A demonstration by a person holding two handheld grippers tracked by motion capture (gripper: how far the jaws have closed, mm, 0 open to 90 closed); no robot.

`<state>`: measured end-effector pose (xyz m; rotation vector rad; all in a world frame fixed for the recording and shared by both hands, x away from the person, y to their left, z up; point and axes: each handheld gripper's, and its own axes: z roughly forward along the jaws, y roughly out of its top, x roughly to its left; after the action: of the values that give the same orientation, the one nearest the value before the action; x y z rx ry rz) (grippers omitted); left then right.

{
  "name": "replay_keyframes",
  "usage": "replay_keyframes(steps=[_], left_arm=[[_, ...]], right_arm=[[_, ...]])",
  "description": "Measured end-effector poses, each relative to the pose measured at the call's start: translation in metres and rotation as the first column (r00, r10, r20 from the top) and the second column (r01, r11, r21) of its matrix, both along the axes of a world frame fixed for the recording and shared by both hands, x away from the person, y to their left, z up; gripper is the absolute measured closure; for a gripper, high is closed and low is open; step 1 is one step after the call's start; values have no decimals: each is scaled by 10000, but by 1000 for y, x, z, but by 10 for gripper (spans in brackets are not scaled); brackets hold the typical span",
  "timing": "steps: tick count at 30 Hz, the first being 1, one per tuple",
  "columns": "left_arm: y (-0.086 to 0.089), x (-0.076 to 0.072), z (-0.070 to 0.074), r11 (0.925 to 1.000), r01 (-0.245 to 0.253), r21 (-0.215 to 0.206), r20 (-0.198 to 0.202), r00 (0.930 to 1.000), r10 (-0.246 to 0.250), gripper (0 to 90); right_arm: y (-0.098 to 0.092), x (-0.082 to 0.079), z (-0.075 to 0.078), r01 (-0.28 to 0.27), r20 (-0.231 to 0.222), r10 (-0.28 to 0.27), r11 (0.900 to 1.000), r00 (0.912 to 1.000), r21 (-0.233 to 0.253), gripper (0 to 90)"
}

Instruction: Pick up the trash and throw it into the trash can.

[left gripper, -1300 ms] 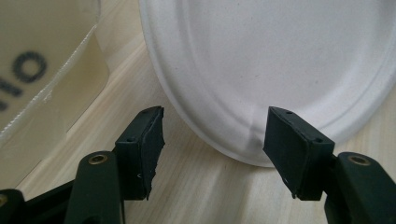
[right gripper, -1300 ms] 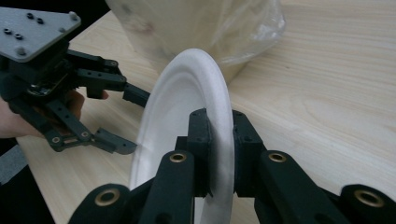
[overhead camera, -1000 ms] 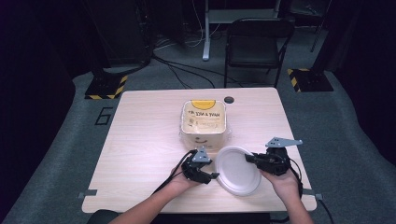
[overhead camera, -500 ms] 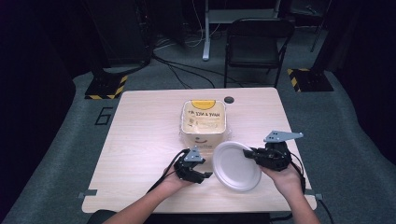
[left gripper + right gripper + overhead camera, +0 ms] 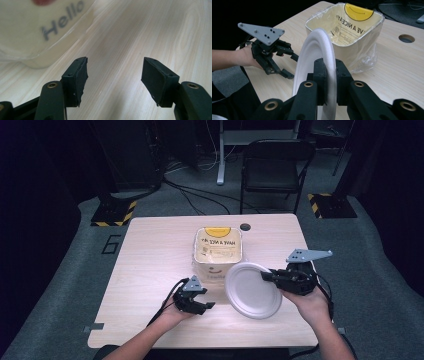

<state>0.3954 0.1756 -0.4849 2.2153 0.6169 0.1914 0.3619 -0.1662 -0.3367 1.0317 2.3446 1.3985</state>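
Broadly, a pale wooden table [image 5: 150, 270] carries everything, with a round cable hole [image 5: 245, 226] near its far edge. Toward the middle stands a square tub lined with a clear plastic bag [image 5: 217, 251], printed with black lettering and a yellow smiley; in the left gripper view the word "Hello" shows on its side. Just in front of it, the white paper plate [image 5: 252, 290] is held tilted on edge above the tabletop. The right gripper [image 5: 267, 276] has its jaws closed on the plate's rim, one jaw on each face. The left gripper [image 5: 204, 301] rests low near the table's front, well apart from the plate, its jaws spread wide with nothing between them but bare wood.
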Motion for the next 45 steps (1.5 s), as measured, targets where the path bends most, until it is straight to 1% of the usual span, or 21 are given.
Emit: replay_keyframes(steps=[5,7,8,9,11,12,13,16,19,22,27,30,31,33,34,35,36,38,40,41,45], left_arm=[[8,-1,-1,9999,-115,-102,70,9999,116,370],[11,0,-3,9998,-155,-114,79,9998,156,370],[12,0,-4,9998,-182,-107,105,9998,184,370],[14,1,-4,9998,-183,-92,58,9998,184,371],[16,2,-5,9993,-286,-227,13,9996,286,370],[18,2,-6,9994,-303,-193,20,9995,304,370],[18,2,-7,9991,-334,-272,-30,9994,333,370],[19,2,-8,9992,-355,-163,-31,9994,354,368],[19,1,-9,9993,-343,-159,16,9994,343,368],[19,0,-9,9994,-313,-162,25,9995,314,368],[18,0,-10,9994,-290,-194,36,9996,291,368],[19,-1,-8,9997,-236,-96,96,9997,237,368],[19,-1,-8,9993,-294,-239,86,9995,296,368],[21,-1,-7,9993,-307,-232,58,9995,308,368],[21,-1,-7,9991,-318,-268,114,9994,321,368],[22,-1,-8,9985,-389,-372,70,9992,392,368],[23,-1,-7,9990,-344,-293,2,9994,344,368],[24,0,-7,9987,-416,-281,-3,9991,416,368],[24,0,-8,9980,-482,-407,15,9988,483,368],[25,0,-8,9983,-480,-340,2,9988,481,368],[25,0,-8,9981,-482,-387,-8,9988,482,368]], right_arm=[[3,3,11,-40,95,40,10000,9999,39,820],[7,6,17,-84,142,85,10000,9999,-22,820],[7,6,17,-84,142,85,10000,9999,-22,820],[8,8,19,-83,160,83,10000,9998,-36,820],[10,10,24,-73,201,76,9999,9998,-129,820],[12,12,28,-75,256,79,9998,9996,-176,820],[12,12,28,-75,256,79,9998,9996,-176,820],[15,15,35,-88,380,97,9997,9992,-222,820],[17,19,42,-90,438,94,9999,9990,-102,820],[19,24,50,-21,516,26,10000,9987,-85,820],[24,31,62,1,808,25,9995,9967,-324,820],[27,36,69,-44,1037,95,9988,9946,-492,821],[28,38,71,-51,1081,108,9986,9941,-532,821],[31,42,75,-21,1102,86,9983,9939,-584,820],[32,45,77,-14,1139,81,9982,9935,-592,821],[34,47,79,-16,1146,87,9981,9934,-615,821],[35,49,80,-23,1196,102,9978,9928,-656,820],[39,53,84,-36,1240,120,9977,9922,-674,821],[43,57,87,-63,1344,160,9974,9908,-723,821],[45,59,88,-69,1380,171,9972,9903,-742,821],[53,67,93,-26,1590,147,9971,9872,-763,821]])
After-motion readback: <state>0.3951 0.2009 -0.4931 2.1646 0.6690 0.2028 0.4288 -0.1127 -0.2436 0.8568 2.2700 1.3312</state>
